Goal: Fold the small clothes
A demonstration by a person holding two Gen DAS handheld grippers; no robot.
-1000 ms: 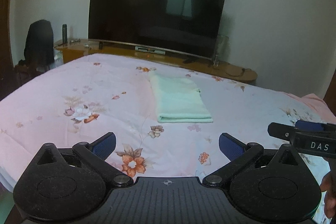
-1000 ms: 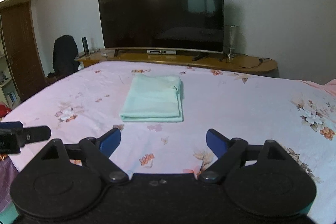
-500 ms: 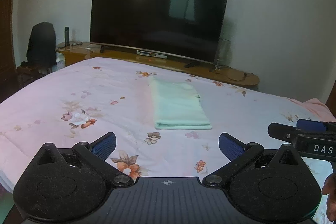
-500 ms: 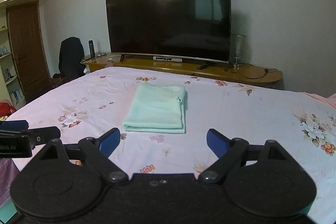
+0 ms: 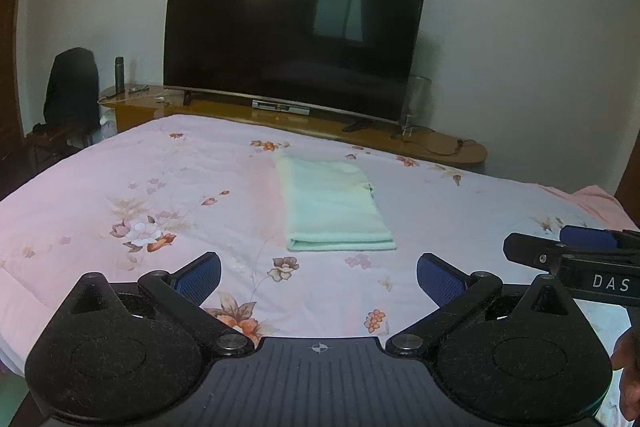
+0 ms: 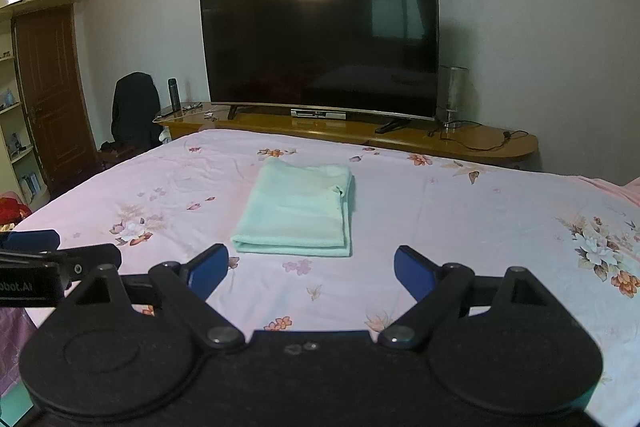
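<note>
Left gripper point(image 5: 318, 277) spread wide, blue pads point(image 5: 199, 275) apart with nothing between them, held above the near part of the bed point(image 5: 120, 171). Right gripper point(image 6: 311, 269) likewise spread, empty, beside the left one and at about the same height; its tip pokes into the left view at the right edge, the left tip into the right view at the left edge. A bit of a hand point(image 5: 629, 375) at the lower right corner of the left view.

Just ahead of both grippers, apart from them: cloth point(image 6: 298, 211), pale mint green, folded into a neat rectangle, lying flat on the bed near its middle. Near edge a smooth rounded fold, layers stacked evenly; right side showing the stacked edges, with a small notch partway along where a layer ends short. Surface soft, unwrinkled. Touched by neither gripper.

Bed covered in pink sheet with scattered flower prints. Beyond its far edge a low wooden stand point(image 6: 480, 143) with a large dark curved TV point(image 6: 320, 39), a cable, a glass-shaded lamp point(image 6: 452, 93) to the right, a dark bottle point(image 6: 173, 91) to the left. Dark garment over a chair point(image 6: 134, 109) by the stand's left end; brown door point(image 6: 52, 95) and shelves further left.
</note>
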